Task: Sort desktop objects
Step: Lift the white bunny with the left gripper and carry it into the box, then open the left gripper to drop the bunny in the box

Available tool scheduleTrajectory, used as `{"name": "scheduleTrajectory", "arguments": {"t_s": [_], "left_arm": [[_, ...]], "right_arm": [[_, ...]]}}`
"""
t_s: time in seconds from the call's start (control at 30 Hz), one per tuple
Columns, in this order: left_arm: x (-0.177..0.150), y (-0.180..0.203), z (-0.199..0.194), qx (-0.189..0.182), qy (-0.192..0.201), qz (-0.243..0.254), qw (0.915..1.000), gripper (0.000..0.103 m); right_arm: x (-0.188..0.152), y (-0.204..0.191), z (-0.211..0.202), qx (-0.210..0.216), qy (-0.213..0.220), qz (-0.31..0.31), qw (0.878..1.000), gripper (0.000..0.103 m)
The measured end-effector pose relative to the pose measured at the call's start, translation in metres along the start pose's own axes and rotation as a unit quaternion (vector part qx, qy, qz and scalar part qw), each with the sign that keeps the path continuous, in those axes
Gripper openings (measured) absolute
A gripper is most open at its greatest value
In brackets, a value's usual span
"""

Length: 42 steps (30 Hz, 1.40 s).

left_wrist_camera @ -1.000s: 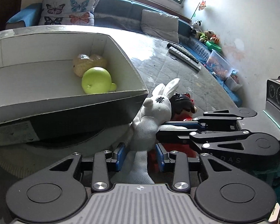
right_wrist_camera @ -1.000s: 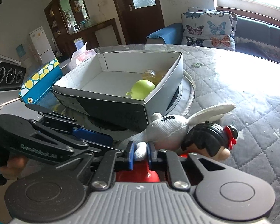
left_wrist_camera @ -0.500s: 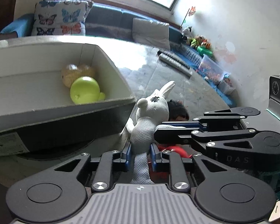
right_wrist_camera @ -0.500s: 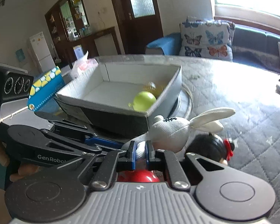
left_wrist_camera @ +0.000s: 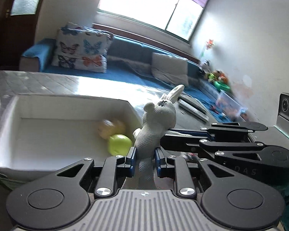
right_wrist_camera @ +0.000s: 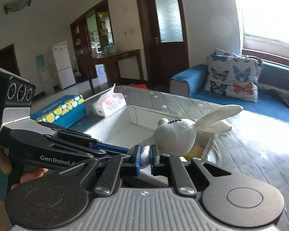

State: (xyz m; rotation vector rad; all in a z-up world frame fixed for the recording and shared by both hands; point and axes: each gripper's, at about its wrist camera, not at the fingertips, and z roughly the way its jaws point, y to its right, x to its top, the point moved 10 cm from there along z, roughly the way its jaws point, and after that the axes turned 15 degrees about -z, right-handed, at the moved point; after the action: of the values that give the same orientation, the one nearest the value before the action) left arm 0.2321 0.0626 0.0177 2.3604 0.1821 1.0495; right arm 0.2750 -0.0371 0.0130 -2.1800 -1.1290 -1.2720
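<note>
I have the white knitted-mesh stuffed rabbit with long floppy ears [left_wrist_camera: 157, 123] up in the air between both tools, hanging just above the near corner of the shallow white cardboard box [left_wrist_camera: 48, 115] on the grey quilted tabletop [right_wrist_camera: 250, 148].

My left tool [left_wrist_camera: 144, 160] is clamped tight on its lower body; its jaws have just been closing, and the mesh bunches between the blue pads. My right tool [right_wrist_camera: 145, 156] is pinched almost fully closed on a thin limb of the same toy.

I judge it to be very light, soft and limp: the fabric squashes under the pads, and the ears sag to one side. Nothing on it looks fragile, and the mesh should give good friction. The risk I see is droop and swing rather than slip. The trunk is the better place to hold; a limb alone would let the body dangle.

A second ago the rabbit lay against the box's outer wall on the tabletop, beside a dark-haired doll in red, and my left jaws stood wide around its body. Now the toy is lifted clear, and the doll is no longer in view. Both cameras have tilted upward, showing more of the room. The yellow-green ball [left_wrist_camera: 119, 144] and the tan toy [left_wrist_camera: 110, 128] sit in the box as before.
</note>
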Motion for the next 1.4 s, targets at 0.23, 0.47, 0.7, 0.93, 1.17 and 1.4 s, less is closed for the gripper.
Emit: {"name": "scheduleTrajectory", "arguments": {"t_s": [0.23, 0.47, 0.7, 0.93, 1.17, 1.4], "left_arm": [[0.035, -0.038, 0.004, 0.044, 0.009, -0.021, 0.9988, 0.022], [0.049, -0.074, 0.019, 0.093, -0.002, -0.031, 0.9952, 0.022], [0.055, -0.112, 0.037, 0.136, -0.028, -0.052, 0.9889, 0.022], [0.05, -0.138, 0.05, 0.164, -0.051, -0.066, 0.9829, 0.022], [0.047, -0.147, 0.049, 0.198, -0.054, -0.065, 0.9765, 0.025], [0.051, -0.14, 0.037, 0.184, -0.043, -0.077, 0.9789, 0.028]], "right_arm": [[0.025, -0.002, 0.05, 0.022, 0.003, 0.008, 1.0, 0.009], [0.027, 0.001, 0.102, 0.041, -0.02, 0.044, 0.998, 0.009], [0.015, 0.006, 0.147, 0.062, -0.055, 0.095, 0.992, 0.009], [0.001, 0.005, 0.175, 0.077, -0.089, 0.116, 0.986, 0.009], [-0.006, -0.009, 0.182, 0.079, -0.11, 0.096, 0.986, 0.012], [0.002, -0.011, 0.168, 0.071, -0.099, 0.079, 0.989, 0.02]]}}
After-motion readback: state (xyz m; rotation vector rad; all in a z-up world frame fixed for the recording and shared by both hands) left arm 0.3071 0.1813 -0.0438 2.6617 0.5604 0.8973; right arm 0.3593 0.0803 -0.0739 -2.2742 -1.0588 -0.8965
